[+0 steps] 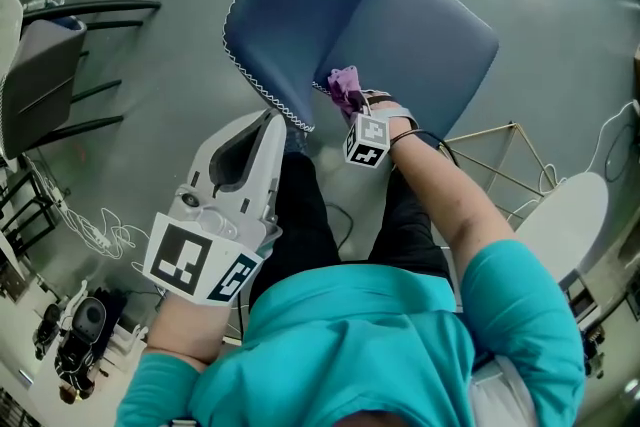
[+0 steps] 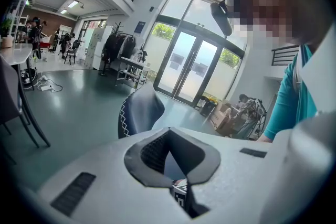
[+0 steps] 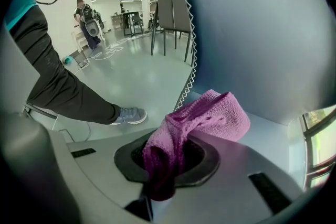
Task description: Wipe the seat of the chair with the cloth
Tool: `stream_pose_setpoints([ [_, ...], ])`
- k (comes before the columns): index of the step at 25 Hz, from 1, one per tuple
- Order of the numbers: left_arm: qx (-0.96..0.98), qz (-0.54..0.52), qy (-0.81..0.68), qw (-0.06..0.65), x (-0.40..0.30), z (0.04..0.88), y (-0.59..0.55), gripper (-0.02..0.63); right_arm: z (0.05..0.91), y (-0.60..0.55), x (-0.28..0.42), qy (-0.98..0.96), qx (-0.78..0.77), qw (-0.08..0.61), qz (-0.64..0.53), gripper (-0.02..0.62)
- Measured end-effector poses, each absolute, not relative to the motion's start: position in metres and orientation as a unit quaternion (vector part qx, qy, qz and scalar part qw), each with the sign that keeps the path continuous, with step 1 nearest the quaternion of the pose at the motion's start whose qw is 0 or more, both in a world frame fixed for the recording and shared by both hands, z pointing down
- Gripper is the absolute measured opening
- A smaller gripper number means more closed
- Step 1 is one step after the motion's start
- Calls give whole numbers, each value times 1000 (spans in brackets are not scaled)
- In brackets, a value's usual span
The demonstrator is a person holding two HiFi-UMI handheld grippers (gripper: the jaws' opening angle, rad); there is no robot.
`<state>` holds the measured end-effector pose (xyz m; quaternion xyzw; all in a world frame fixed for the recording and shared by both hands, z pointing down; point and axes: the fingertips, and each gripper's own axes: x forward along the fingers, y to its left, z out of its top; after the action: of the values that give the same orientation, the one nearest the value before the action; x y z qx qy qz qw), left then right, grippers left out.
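Observation:
A blue-grey chair stands in front of me, its backrest (image 1: 300, 5) with white zigzag stitching at the left and its seat (image 1: 425, 45) to the right. My right gripper (image 1: 352, 103) is shut on a purple cloth (image 1: 343, 85), which rests on the seat's near corner by the foot of the backrest. In the right gripper view the cloth (image 3: 210, 115) bulges out of the jaws over the seat (image 3: 268, 136). My left gripper (image 1: 274, 119) hangs just below the backrest's lower edge, shut and holding nothing. The left gripper view shows the backrest (image 2: 140, 110) ahead.
A dark chair (image 1: 45, 80) stands at the far left, with white cables (image 1: 100, 230) on the grey floor near it. A gold wire frame (image 1: 500, 155) and a white round seat (image 1: 565, 215) are at the right. My black-trousered legs (image 1: 305, 215) are below the chair.

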<state>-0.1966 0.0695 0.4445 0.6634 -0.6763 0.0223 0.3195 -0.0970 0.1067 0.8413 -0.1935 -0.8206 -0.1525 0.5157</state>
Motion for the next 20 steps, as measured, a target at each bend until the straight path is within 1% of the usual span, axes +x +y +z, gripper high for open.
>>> stream_pose_setpoints([
  [20, 686, 36, -653, 319, -160, 445, 42, -13, 847, 104, -54, -820, -189, 520, -146, 55],
])
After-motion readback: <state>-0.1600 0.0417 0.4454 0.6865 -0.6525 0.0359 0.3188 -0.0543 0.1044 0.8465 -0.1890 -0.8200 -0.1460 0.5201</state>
